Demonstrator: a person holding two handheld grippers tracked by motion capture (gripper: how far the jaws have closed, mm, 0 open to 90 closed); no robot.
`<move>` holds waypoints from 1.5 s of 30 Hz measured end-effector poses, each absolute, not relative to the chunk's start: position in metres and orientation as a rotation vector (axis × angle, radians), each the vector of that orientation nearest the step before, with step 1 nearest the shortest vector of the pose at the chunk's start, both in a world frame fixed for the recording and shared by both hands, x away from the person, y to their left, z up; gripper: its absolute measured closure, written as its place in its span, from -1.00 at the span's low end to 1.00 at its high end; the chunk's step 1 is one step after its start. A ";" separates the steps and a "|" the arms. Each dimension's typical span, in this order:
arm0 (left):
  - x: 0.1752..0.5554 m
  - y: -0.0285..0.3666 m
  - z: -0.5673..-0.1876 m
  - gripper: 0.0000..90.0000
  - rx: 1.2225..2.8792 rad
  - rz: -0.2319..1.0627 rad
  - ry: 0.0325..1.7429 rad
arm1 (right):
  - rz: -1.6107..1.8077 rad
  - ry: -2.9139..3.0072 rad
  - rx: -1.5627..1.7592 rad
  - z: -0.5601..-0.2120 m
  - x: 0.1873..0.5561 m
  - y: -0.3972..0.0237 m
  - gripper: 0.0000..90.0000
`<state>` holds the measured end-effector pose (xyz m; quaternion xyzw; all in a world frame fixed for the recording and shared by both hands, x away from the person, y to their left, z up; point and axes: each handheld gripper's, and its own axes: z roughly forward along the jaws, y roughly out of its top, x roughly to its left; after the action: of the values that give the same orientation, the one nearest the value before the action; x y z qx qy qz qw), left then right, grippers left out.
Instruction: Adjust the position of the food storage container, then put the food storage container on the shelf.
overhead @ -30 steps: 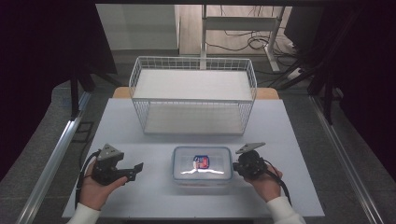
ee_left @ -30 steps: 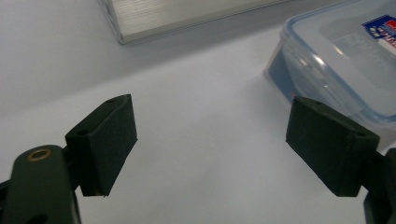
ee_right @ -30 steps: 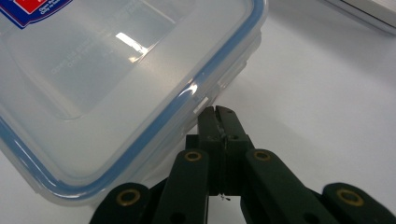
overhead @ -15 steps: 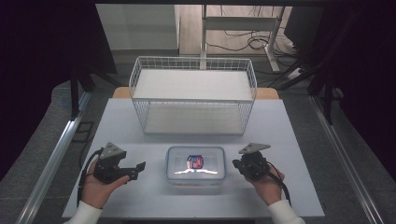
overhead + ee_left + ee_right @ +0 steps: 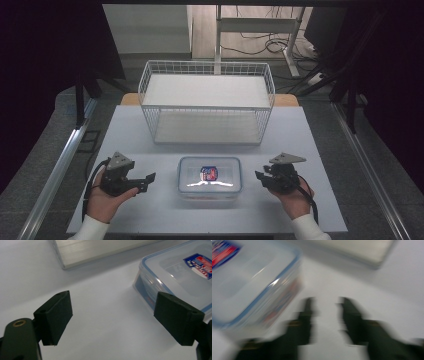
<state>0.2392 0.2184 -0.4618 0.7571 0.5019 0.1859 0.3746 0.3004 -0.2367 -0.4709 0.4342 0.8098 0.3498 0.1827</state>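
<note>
A clear plastic lunch box [image 5: 210, 176] with a blue-rimmed lid and a red and blue label lies flat near the table's front edge. My left gripper [image 5: 149, 180] rests to its left, jaws wide open and pointing at it with a gap between. In the left gripper view the open gripper [image 5: 112, 315] has only bare table between its pads, and the box [image 5: 175, 272] sits beyond the right pad. My right gripper [image 5: 260, 177] is a short way off the box's right side. Its jaws have just been opening and the blurred right gripper [image 5: 325, 307] holds nothing, with the box [image 5: 249, 282] to its left.
A white wire basket [image 5: 207, 100] stands on the table behind the box, and its base edge [image 5: 100, 250] crosses the top of the left gripper view. The white table [image 5: 320, 145] has bare room on both sides. Metal rails run along the floor at left and right.
My right gripper has drawn back to the right, away from the box's right edge, and its jaws have parted. The box has shifted slightly left. The left gripper has stayed put.
</note>
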 end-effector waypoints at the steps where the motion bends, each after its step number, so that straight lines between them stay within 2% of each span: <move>1: 0.239 0.218 -0.461 -0.67 1.931 0.475 1.287 | 1.015 2.259 1.257 -0.470 0.301 -0.239 -0.23; 2: 0.239 0.219 -0.460 -0.68 1.922 0.468 1.287 | 1.061 2.244 1.284 -0.468 0.302 -0.241 -0.31; 5: 0.238 0.220 -0.460 -0.68 1.904 0.456 1.300 | 1.154 2.213 1.317 -0.466 0.301 -0.246 -0.37; 7: 0.239 0.221 -0.460 -0.70 1.885 0.432 1.307 | 1.206 2.214 1.350 -0.467 0.301 -0.248 -0.49; 10: 0.240 0.220 -0.462 -0.75 1.862 0.358 1.295 | 1.238 2.279 1.312 -0.469 0.301 -0.243 -0.57; 19: 0.249 0.208 -0.467 -0.76 1.864 0.279 1.278 | 1.285 2.336 1.250 -0.468 0.298 -0.237 -0.58; 24: 0.260 0.200 -0.472 -0.76 1.842 0.179 1.269 | 1.391 2.358 1.304 -0.470 0.301 -0.234 -0.57; 28: 0.275 0.197 -0.479 -0.78 1.794 0.021 1.261 | 1.426 2.384 1.316 -0.471 0.303 -0.227 -0.57; 31: 0.285 0.193 -0.485 -0.78 1.795 -0.048 1.254 | 1.429 2.421 1.306 -0.474 0.307 -0.221 -0.58; 40: 0.307 0.182 -0.505 -0.76 1.787 -0.209 1.265 | 1.479 2.467 1.394 -0.482 0.315 -0.214 -0.67; 45: 0.309 0.177 -0.509 -0.73 1.795 -0.253 1.255 | 1.504 2.505 1.443 -0.487 0.318 -0.208 -0.69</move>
<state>0.3088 0.1774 -0.5094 0.7265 0.5080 -0.1023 0.4514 0.3180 -0.2078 -0.4871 0.4420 0.7674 0.4608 -0.0587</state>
